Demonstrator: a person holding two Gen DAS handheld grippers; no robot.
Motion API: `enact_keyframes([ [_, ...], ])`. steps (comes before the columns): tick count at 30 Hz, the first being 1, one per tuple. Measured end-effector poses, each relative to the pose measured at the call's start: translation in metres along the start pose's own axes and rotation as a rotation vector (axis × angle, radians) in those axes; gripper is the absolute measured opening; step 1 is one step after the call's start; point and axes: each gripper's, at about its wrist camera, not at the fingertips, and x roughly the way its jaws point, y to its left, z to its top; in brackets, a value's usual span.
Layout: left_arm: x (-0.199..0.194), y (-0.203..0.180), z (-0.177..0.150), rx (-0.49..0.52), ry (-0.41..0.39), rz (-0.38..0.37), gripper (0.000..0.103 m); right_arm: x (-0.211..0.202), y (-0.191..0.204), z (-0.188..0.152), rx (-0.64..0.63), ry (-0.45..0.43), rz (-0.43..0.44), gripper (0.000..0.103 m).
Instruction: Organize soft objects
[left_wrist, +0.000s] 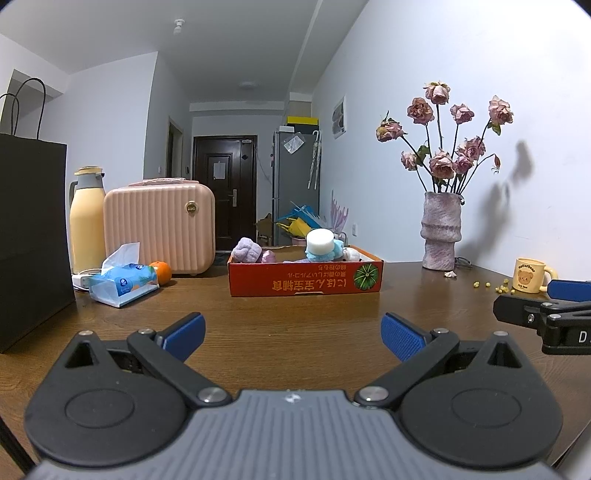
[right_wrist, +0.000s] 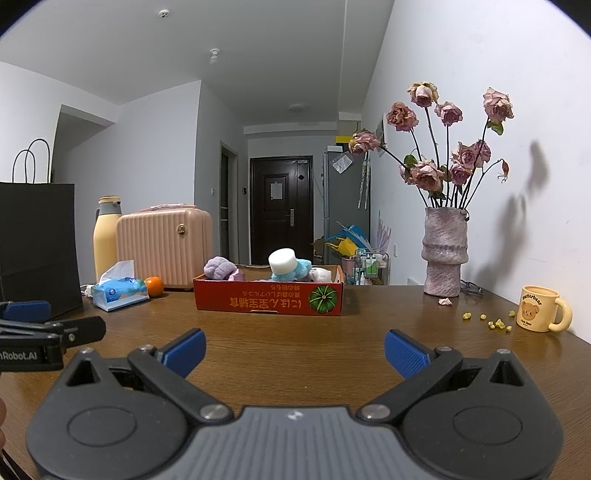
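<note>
Brown wooden surface (left_wrist: 295, 325) carrying red cardboard tray (left_wrist: 306, 276) at far centre; soft objects (left_wrist: 320, 245) sitting inside tray. Left gripper (left_wrist: 293, 338) and right gripper (right_wrist: 294, 354) hovering near edge, jaws spread wide, gripping nothing. Far left: black bag (left_wrist: 31, 236), flask (left_wrist: 86, 221), pink case (left_wrist: 159, 227), tissue pack (left_wrist: 123, 282), orange (left_wrist: 162, 272). Far right: vase (left_wrist: 441, 230) with dried roses, bear mug (left_wrist: 530, 275). Hallway, dark door (left_wrist: 225, 192) showing beyond.
</note>
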Motion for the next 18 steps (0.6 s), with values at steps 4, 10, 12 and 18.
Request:
enact_keyframes([
  [4,0.0000,0.0005,-0.0002,0.001,0.000,-0.001,0.103,0.0006,0.0008,-0.0003,0.000,0.002,0.001,0.103],
  [10,-0.0001,-0.0002,-0.0003,0.003,0.000,-0.004,0.103,0.0007,0.0006,-0.0003,-0.001,0.001,0.001,0.103],
  [12,-0.0006,-0.0006,-0.0005,0.006,0.000,-0.005,0.103,0.0008,0.0007,-0.0004,0.000,0.003,0.000,0.103],
  [18,-0.0008,-0.0009,-0.0004,0.006,-0.006,-0.001,0.103,0.0022,0.0021,-0.0015,-0.001,0.005,0.002,0.103],
])
